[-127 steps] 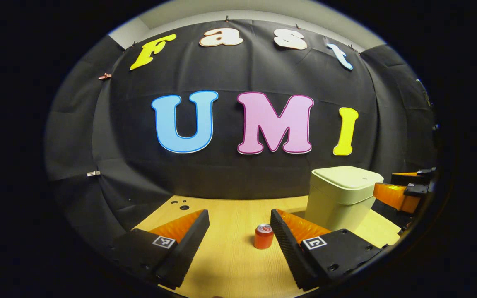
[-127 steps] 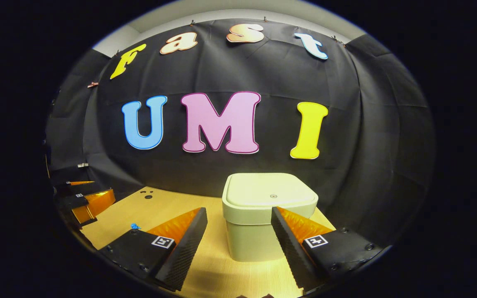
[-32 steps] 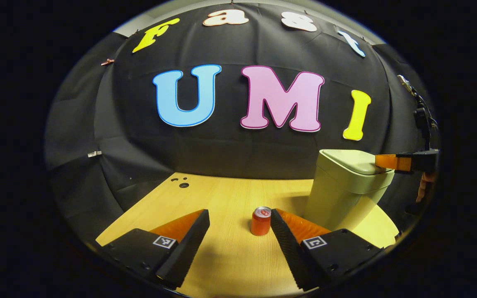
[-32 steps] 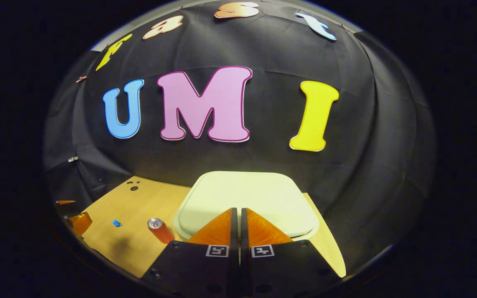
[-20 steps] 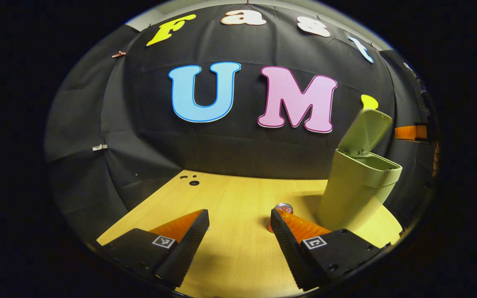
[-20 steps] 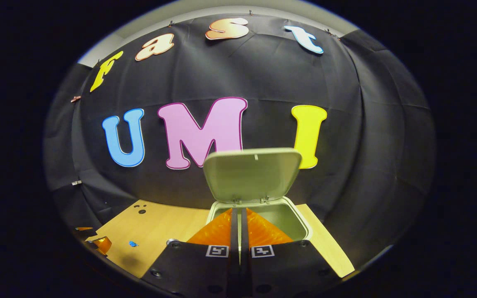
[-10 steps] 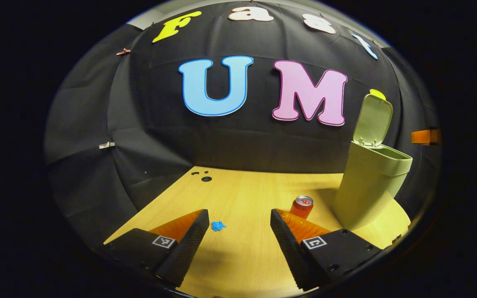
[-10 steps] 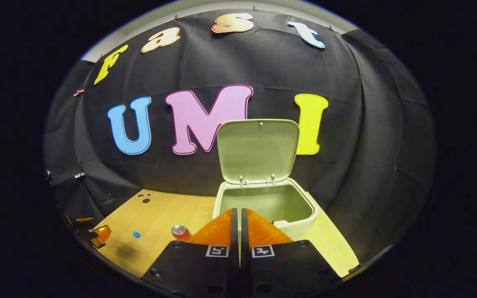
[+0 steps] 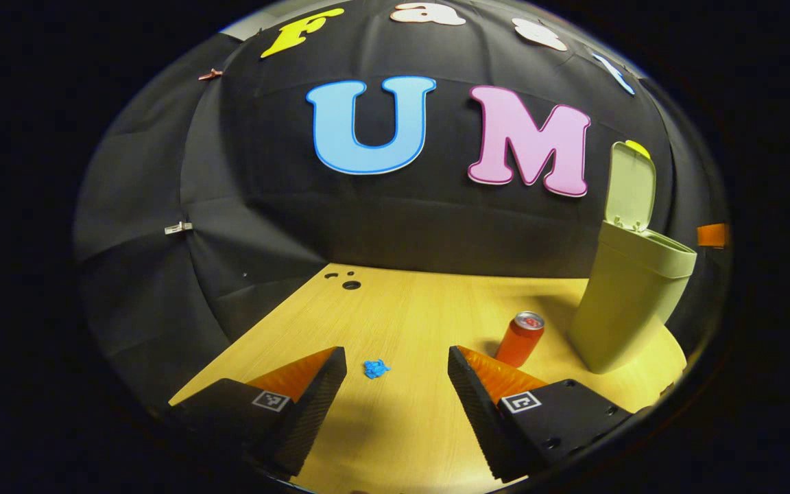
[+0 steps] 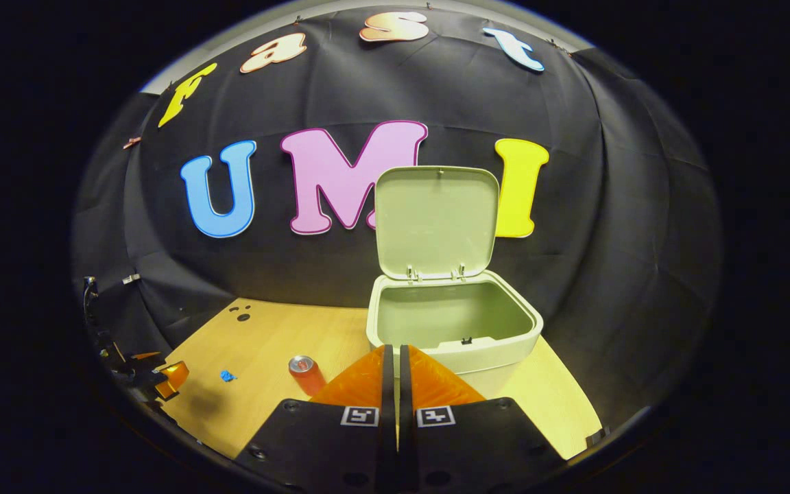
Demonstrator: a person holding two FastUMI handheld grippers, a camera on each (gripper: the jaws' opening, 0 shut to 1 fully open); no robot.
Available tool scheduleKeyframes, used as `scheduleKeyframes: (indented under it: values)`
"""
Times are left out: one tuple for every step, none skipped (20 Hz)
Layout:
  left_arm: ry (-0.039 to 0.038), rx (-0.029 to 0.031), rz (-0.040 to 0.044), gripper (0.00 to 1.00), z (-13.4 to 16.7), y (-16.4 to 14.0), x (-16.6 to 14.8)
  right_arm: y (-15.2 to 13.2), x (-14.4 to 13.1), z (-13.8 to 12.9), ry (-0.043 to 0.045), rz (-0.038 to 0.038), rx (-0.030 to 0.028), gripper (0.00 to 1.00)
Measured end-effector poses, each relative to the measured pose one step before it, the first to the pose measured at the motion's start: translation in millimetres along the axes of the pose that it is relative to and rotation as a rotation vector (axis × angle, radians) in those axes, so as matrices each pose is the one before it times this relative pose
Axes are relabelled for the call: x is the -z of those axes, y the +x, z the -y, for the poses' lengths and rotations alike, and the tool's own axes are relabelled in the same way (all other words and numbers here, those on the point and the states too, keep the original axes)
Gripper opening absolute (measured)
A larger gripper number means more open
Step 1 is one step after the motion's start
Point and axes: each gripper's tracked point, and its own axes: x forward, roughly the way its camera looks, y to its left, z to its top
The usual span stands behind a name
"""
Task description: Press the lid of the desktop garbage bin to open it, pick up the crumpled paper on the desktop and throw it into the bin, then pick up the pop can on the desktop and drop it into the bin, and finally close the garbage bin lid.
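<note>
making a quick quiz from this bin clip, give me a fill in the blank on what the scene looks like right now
1. The lid of the garbage bin stands ____.
2. The pop can stands upright on the ____.
3. The crumpled paper lies ahead of the left gripper, whose jaws are ____.
4. The right gripper has its jaws ____.

Missing words: open; desktop; open; shut

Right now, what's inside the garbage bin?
With the lid up, the garbage bin shows bare inner walls and no trash. Its front rim hides the bottom.
</note>
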Motion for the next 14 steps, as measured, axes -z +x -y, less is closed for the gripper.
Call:
scheduleKeyframes:
  values:
    - [-0.00696, -0.00535, -0.0143, 0.96, -4.07, 7.05, 5.96, -0.48, 2.45, 0.49, -0.00645, -0.00854, 0.00355, 0.06]
    - [-0.00769, -0.0043, -0.01286, 0.96, -3.85, 6.69, 3.39, 1.03, 2.86, 1.59, -0.00446, -0.00789, 0.00785, 0.11]
    - [-0.00602, -0.00338, -0.01284, 0.96, -3.53, 8.98, 4.47, 0.5, 2.04, 0.22, -0.00034, -0.00806, 0.00189, 0.12]
    - [-0.00346, -0.00365, -0.0142, 0.96, -3.4, 9.3, 2.93, 0.22, 2.85, -0.51, 0.00166, -0.00773, 0.00152, 0.16]
    - [-0.0007, -0.00587, -0.01313, 0.96, -3.38, 9.02, 3.39, -0.27, 2.18, 0.07, 0.00298, -0.00532, -0.00024, 0.2]
    - [-0.00006, -0.00321, -0.01299, 0.96, -1.89, 7.09, 4.28, -0.32, 2.39, -0.87, 0.0004, -0.00581, 0.00083, 0.29]
    - [-0.00098, -0.00377, -0.01348, 0.96, -1.98, 9.02, 4.29, -0.36, 2.61, -0.52, -0.00271, -0.00584, 0.00043, 0.33]
    - [-0.00233, -0.0016, -0.01219, 0.96, -0.51, 8.45, 1.16, -1.94, 3.63, -0.47, -0.00572, -0.00754, 0.00261, 0.38]
    - [-0.00175, -0.00187, -0.01398, 0.96, 0.13, 8.57, 3.17, -0.97, 2.7, -0.27, -0.00191, -0.00741, -0.00066, 0.48]
    - [-0.00202, 0.00027, -0.01088, 0.96, 0.69, 6.83, 1.81, -1.07, 3.29, -1.65, -0.00062, -0.00616, -0.0043, 0.64]
    - [-0.00119, 0.00165, -0.01029, 0.96, 1.82, 6.82, 2.73, -1.4, 3.6, -0.39, -0.00433, -0.00967, -0.00084, 0.69]
    - [-0.00148, -0.00127, -0.01032, 0.96, 1.25, 7.69, 3.25, -1.27, 5.26, -1.85, -0.00353, -0.01151, -0.00447, 0.73]
    - [-0.00052, -0.00108, -0.00828, 0.96, 1.88, 7.51, 3.5, -0.71, 3.23, -0.62, -0.00486, -0.01, 0.0007, 0.75]
    - [0.00034, -0.00254, -0.00998, 0.96, 0.62, 6.6, 2.86, -0.93, 3.16, 0.45, -0.00271, -0.00657, -0.00059, 0.79]
